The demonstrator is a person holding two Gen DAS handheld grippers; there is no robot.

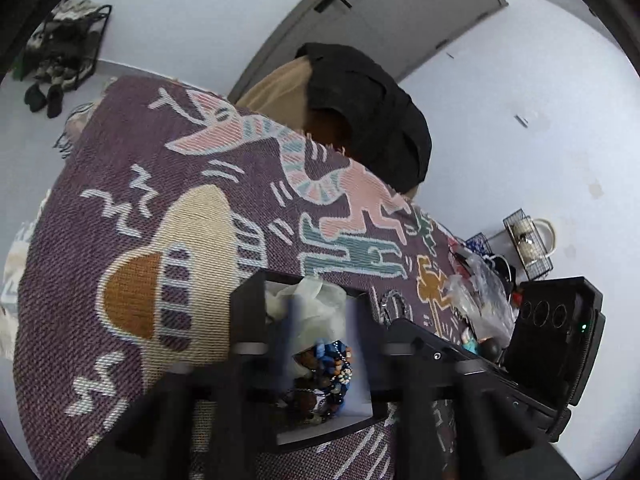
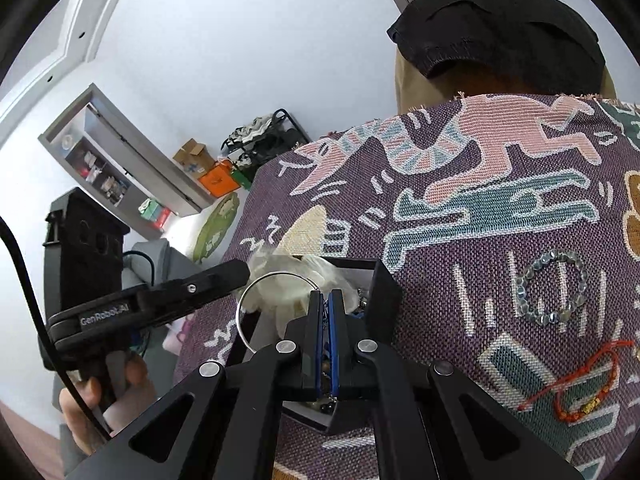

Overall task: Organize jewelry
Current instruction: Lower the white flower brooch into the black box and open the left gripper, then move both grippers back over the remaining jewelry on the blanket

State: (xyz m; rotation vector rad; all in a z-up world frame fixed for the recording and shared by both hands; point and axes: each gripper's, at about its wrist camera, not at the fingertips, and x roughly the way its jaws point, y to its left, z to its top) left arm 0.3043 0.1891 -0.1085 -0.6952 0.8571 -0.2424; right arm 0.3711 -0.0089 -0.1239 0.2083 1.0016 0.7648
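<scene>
A black jewelry box [image 1: 248,292] with a white inside stands on the patterned cloth. It holds white tissue [image 1: 316,304] and beaded bracelets [image 1: 334,368]. My left gripper [image 1: 320,320] is open, its blurred fingers over the box. My right gripper [image 2: 325,300] is shut on a thin silver hoop bangle [image 2: 242,300] and holds it over the box [image 2: 384,292]. A grey bead bracelet [image 2: 552,286] and a red cord bracelet [image 2: 580,384] lie on the cloth to the right.
The purple woven cloth [image 1: 132,152] covers the table. A dark cap [image 1: 372,120] lies at its far edge. Plastic bags and small items [image 1: 480,292] sit at the right, with a wire basket [image 1: 528,244] behind. The other gripper's body [image 1: 556,332] is at the right.
</scene>
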